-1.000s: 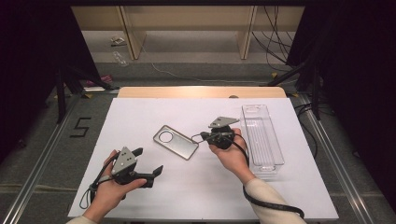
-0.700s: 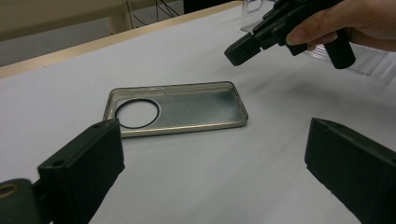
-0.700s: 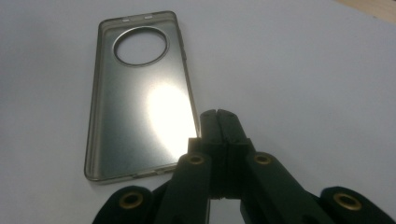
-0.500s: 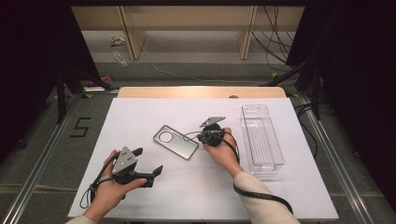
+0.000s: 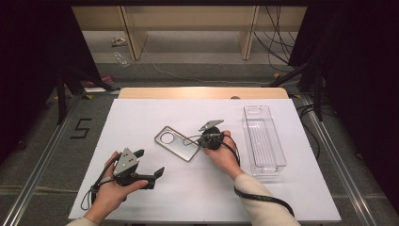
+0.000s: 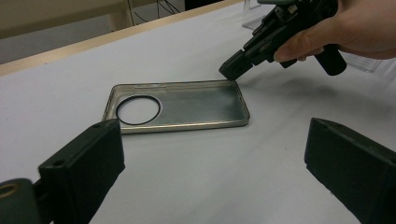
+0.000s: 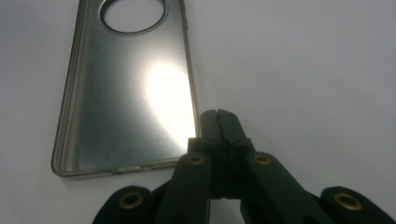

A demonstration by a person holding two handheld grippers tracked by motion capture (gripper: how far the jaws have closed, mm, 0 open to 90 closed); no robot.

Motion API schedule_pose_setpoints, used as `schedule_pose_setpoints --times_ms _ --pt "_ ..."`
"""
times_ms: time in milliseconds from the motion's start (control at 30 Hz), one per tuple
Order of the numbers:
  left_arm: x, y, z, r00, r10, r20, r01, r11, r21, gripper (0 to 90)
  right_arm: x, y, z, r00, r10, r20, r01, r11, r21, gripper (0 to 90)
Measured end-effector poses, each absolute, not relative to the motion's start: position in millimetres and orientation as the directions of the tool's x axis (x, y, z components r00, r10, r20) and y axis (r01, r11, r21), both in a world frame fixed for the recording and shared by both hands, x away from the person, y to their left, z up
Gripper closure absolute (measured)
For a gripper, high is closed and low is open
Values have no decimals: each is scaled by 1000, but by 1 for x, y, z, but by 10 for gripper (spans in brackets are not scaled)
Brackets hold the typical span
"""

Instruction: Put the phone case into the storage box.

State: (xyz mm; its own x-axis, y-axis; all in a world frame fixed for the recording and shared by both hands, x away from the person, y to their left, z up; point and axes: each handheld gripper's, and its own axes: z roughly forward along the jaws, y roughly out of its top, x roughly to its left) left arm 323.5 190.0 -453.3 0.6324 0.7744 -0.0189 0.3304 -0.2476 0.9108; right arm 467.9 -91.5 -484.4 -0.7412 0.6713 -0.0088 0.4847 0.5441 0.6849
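Case untouched, right gripper at its corner

Phone case lies flat and open side up on the white table, near the middle, with its round camera hole toward the far left. Right gripper has its jaws pressed together with nothing between them; its tip sits just beside the case's near right corner, and I cannot tell whether it touches the rim. Left gripper rests low on the table nearer the person, jaws spread wide and empty, pointed at the case from well apart. Clear tray stands empty at the right, apart from the case. By my reading, the work is barely begun: no grip is made yet. Left to do, likely: nudge or lift the corner, grasp the case, then move it.
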Motion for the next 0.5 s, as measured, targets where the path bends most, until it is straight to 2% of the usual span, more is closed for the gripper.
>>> schedule_pose_setpoints --times_ms 500 --pt "324 190 -453 630 776 -16 331 -250 910 44 437 -72 -485 -803 595 20 460 599 655 900"
